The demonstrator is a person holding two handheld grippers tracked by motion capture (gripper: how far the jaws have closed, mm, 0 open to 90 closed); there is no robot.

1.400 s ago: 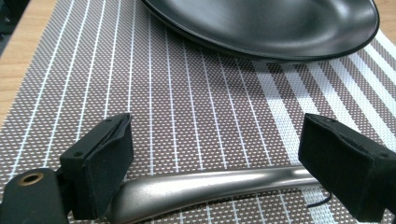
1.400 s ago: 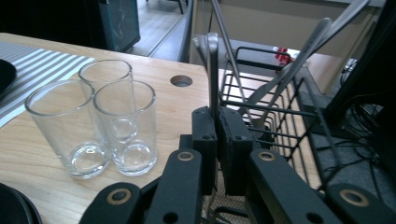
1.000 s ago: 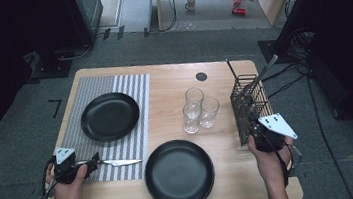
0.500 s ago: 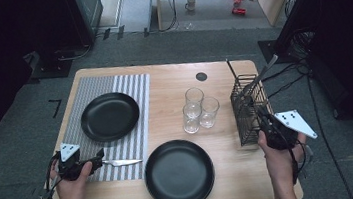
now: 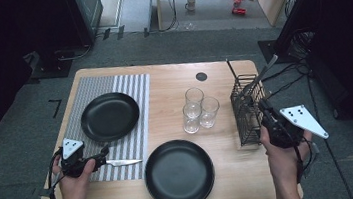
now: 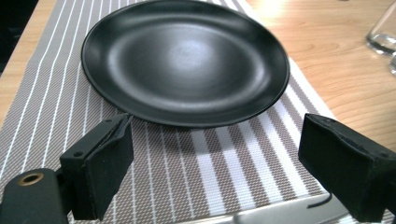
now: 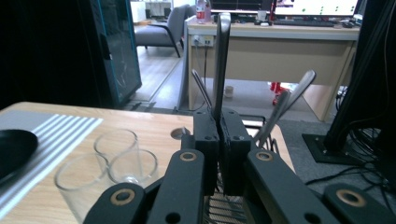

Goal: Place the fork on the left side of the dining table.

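Grey carpet surrounds a pale wooden table (image 5: 173, 87) laid as for two diners. At its left a striped placemat (image 5: 128, 87) carries a black plate (image 5: 109, 116), and along the mat's near edge lies a knife (image 5: 123, 162), blade pointing right, as if set beside its plate. The left gripper (image 5: 104, 155) hovers just at the knife's handle, jaws spread wide with nothing between them; in the left gripper view the blade runs below the pads. Further right sit a second black plate (image 5: 179, 173), without a mat, and three clear glasses (image 5: 199, 108) clustered together. At the right edge stands a wire cutlery basket (image 5: 246, 109) holding utensils upright. The right gripper (image 5: 266, 109), jaws pressed together, pinches the flat handle of a utensil (image 7: 221, 56), apparently lifting it out of the basket to complete a setting. No brand or writing is legible.
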